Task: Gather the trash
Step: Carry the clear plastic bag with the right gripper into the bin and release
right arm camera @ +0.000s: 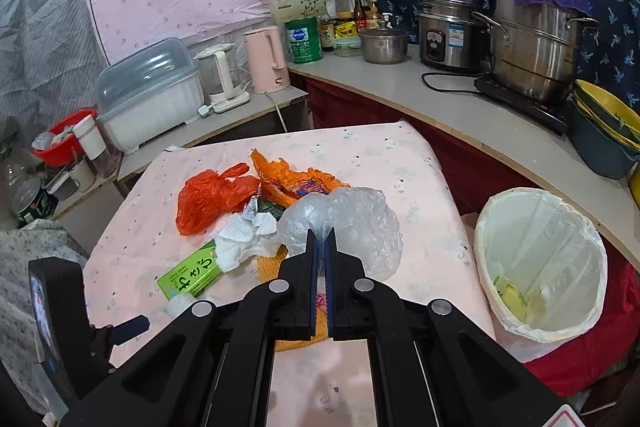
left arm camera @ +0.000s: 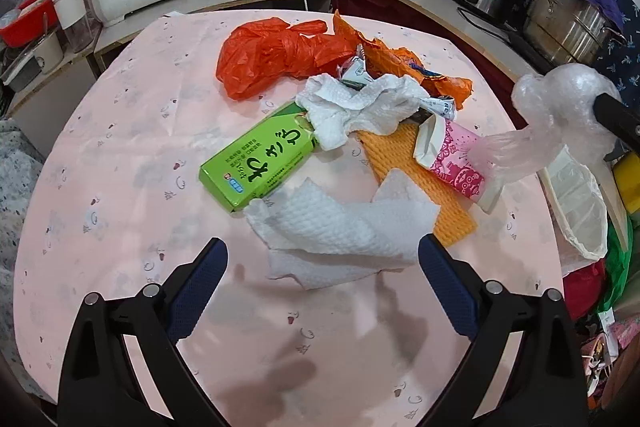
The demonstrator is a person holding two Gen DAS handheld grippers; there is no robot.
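Right gripper (right arm camera: 321,241) is clamped on a clear crumpled plastic bag (right arm camera: 352,223), its blue-padded jaws pressed together on a fold of the film; the bag hangs clear of the pink table (right arm camera: 420,179). From the left wrist view the same bag (left arm camera: 560,99) shows at three o'clock, lifted off the table's edge with the black finger of that gripper reaching in from the right. Left gripper (left arm camera: 322,261) is wide open, its jaws standing either side of a flat white paper towel (left arm camera: 340,227), not touching it.

Only the right wrist view shows the lined white trash bin (right arm camera: 540,267) at four o'clock beside the table, a yellow-green scrap at its bottom. Only the left view shows clearly the pink printed carton (left arm camera: 452,155) and the orange ribbed cloth (left arm camera: 420,187). Both show the green box (left arm camera: 256,163), the crumpled tissue (left arm camera: 360,107) and the red-orange bag (left arm camera: 272,55) at twelve o'clock.
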